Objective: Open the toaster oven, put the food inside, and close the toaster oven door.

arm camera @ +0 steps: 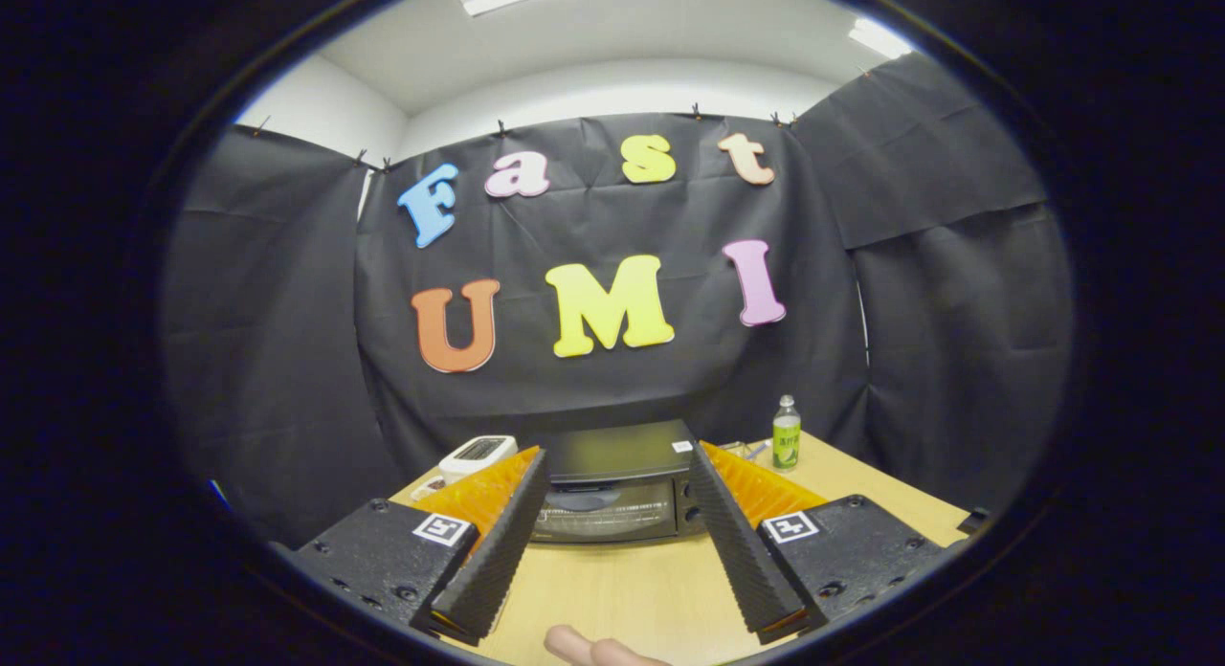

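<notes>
Black toaster oven (612,489) on a pale wooden table (660,589), door closed, seen beyond and between the fingertips. Gripper (617,532) held above the table — ribbed black fingers (493,551) spread wide apart, nothing between them. White scale-like device (477,453) just left of the oven, partly hidden behind the left finger. Green-labelled bottle (786,433) upright to the oven's right, near the back of the table. Fingertips of a hand (593,650) resting on the table's near edge — below the gripper.
</notes>
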`<state>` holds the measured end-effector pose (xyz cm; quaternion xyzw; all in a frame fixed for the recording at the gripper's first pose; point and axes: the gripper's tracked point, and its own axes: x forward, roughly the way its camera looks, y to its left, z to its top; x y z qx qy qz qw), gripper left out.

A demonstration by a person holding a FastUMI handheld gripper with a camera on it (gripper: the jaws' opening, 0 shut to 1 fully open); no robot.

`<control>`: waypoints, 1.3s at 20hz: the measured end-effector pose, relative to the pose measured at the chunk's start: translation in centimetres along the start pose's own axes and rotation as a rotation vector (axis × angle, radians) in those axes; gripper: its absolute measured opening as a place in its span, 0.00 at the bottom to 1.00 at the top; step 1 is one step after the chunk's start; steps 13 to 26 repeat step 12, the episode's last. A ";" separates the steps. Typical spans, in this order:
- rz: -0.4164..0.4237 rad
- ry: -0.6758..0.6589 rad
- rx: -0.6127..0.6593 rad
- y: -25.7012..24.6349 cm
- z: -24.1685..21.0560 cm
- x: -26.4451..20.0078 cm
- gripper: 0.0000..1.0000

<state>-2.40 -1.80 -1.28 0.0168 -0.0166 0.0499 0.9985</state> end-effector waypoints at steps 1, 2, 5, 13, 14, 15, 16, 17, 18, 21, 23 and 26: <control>0.005 -0.010 -0.015 0.4 0.2 -0.3 0.96; 0.008 -0.020 -0.036 0.8 0.4 -0.5 0.95; 0.022 -0.016 -0.083 2.4 0.1 -0.4 0.96; 0.040 -0.016 -0.078 4.3 0.2 -0.9 0.96; 0.040 -0.016 -0.078 4.3 0.2 -0.9 0.96; 0.040 -0.016 -0.078 4.3 0.2 -0.9 0.96; 0.040 -0.016 -0.078 4.3 0.2 -0.9 0.96; 0.040 -0.016 -0.078 4.3 0.2 -0.9 0.96; 0.040 -0.016 -0.078 4.3 0.2 -0.9 0.96; 0.040 -0.016 -0.078 4.3 0.2 -0.9 0.96; 0.040 -0.016 -0.078 4.3 0.2 -0.9 0.96; 0.040 -0.016 -0.078 4.3 0.2 -0.9 0.96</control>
